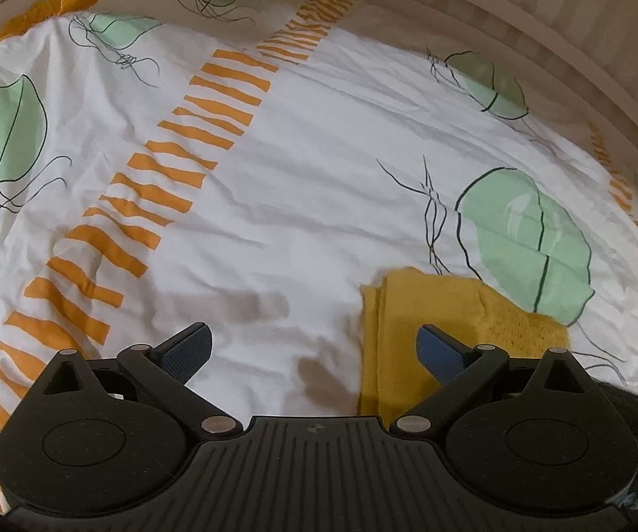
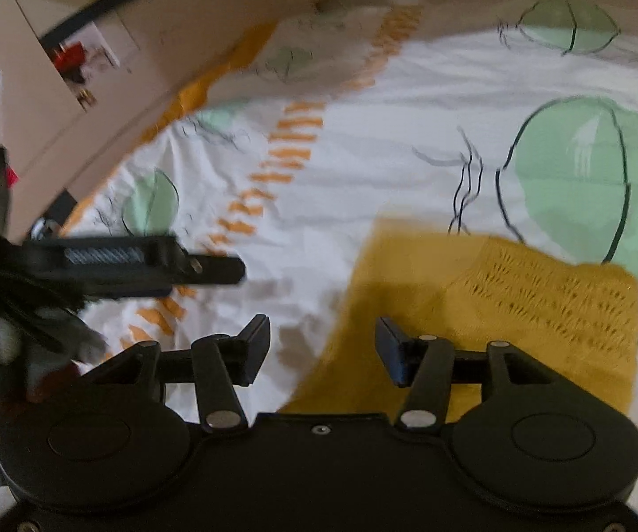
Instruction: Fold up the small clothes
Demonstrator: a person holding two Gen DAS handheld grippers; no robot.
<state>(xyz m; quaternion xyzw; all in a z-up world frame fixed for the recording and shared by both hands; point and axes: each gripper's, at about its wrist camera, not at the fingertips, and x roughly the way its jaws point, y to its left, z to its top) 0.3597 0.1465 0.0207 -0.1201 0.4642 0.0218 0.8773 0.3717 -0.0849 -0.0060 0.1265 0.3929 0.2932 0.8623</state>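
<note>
A yellow knitted garment (image 1: 425,310) lies folded flat on the bedspread, low and right of centre in the left wrist view. My left gripper (image 1: 314,346) hovers over the cloth's left edge, open wide, with nothing between its blue pads (image 1: 436,352). In the right wrist view the same yellow garment (image 2: 518,301) fills the lower right, its open-knit part toward the right. My right gripper (image 2: 323,350) stands open above the garment's left edge with nothing in it. The other gripper (image 2: 150,264) shows side-on at the left of that view.
The bedspread (image 1: 301,186) is white with orange stripes and green leaf prints. A pale headboard or wall (image 1: 540,13) runs along the far side. Pale furniture panels (image 2: 110,102) stand beyond the bed's left edge in the right wrist view.
</note>
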